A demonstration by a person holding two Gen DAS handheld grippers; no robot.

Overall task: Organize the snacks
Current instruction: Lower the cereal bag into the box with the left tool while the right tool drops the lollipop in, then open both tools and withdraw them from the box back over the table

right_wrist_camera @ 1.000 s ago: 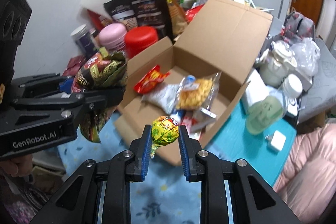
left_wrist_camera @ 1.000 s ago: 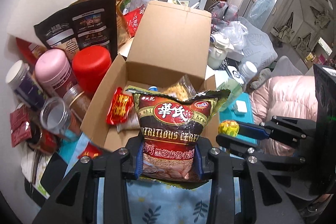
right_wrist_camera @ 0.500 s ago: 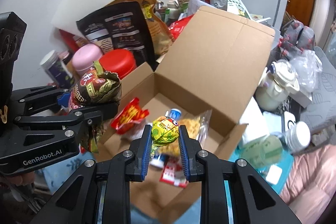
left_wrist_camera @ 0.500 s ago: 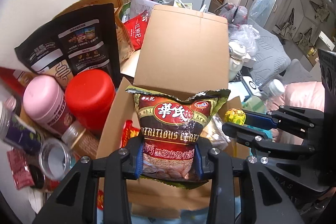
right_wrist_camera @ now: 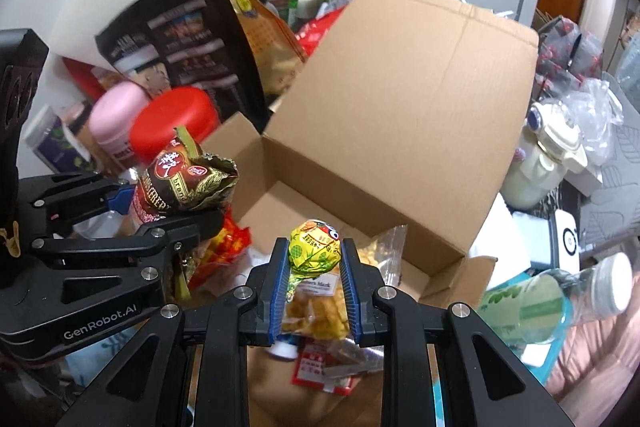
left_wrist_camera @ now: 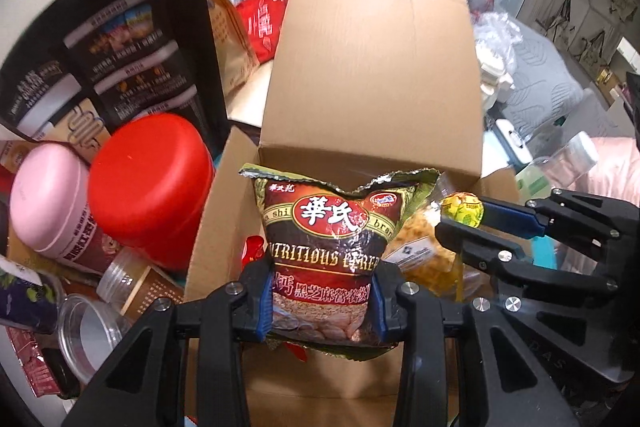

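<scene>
My left gripper point(left_wrist_camera: 322, 301) is shut on a dark red cereal bag point(left_wrist_camera: 332, 239) and holds it upright over the open cardboard box point(left_wrist_camera: 376, 67). The bag also shows in the right wrist view point(right_wrist_camera: 180, 183). My right gripper point(right_wrist_camera: 314, 287) is shut on a yellow-green wrapped lollipop point(right_wrist_camera: 314, 247), held above the box point(right_wrist_camera: 400, 99). The lollipop also shows in the left wrist view point(left_wrist_camera: 462, 209). Inside the box lie a clear bag of yellow snacks point(right_wrist_camera: 320, 307), a red packet point(right_wrist_camera: 224, 251) and a red-white sachet point(right_wrist_camera: 320, 367).
Left of the box stand a red-lidded jar point(left_wrist_camera: 148, 187), a pink-lidded jar point(left_wrist_camera: 48, 203) and a tall black pouch point(left_wrist_camera: 120, 51). Small clear jars point(left_wrist_camera: 88, 331) crowd the lower left. A plastic bottle point(right_wrist_camera: 560, 299) and a white kettle point(right_wrist_camera: 548, 155) sit right of the box.
Both grippers have moved forward and lower over the box, with the cereal bag and lollipop still held. The box interior now lies directly under them.
</scene>
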